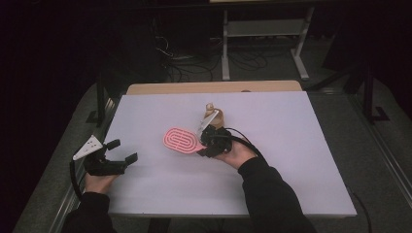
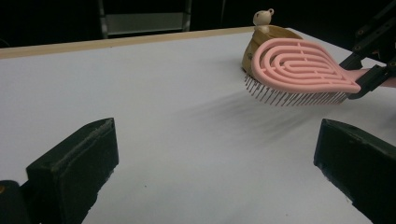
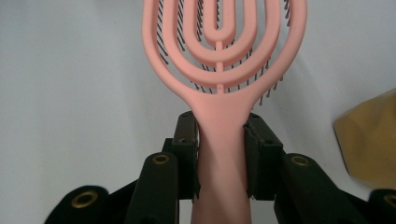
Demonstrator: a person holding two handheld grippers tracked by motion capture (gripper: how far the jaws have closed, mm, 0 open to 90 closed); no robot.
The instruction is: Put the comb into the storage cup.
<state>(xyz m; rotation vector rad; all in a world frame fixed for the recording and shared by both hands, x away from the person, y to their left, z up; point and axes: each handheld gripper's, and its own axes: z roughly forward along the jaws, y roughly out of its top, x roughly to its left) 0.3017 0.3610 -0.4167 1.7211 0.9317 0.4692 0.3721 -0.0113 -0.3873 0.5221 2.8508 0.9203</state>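
1. Nearest me, my left gripper (image 1: 121, 151) sits at the table's left front edge with its jaws spread wide and nothing between them. In the left gripper view the two black pads (image 2: 74, 163) frame bare white tabletop (image 2: 177, 140).

2. Further in, my right gripper (image 1: 210, 138) is clamped on the handle of the pink plastic paddle hairbrush with an open looped back (image 3: 219, 56). In the right gripper view both pads press flat against the handle's sides, so the grip looks centred and firm.

3. The hairbrush (image 2: 303, 70) is held clear of the table, roughly level, bristles pointing down. The left gripper view shows its shadow on the surface below, with a gap between bristle tips and table.

4. Just beyond the brush head stands a tan, rounded holder with a small pale bear-shaped figure on its rim (image 2: 268, 39), near the table's middle.

5. My judgement: the pick-up is done and the carry is under way. What I think is left is bringing the brush to the holder and releasing it there. The left gripper has no part yet.
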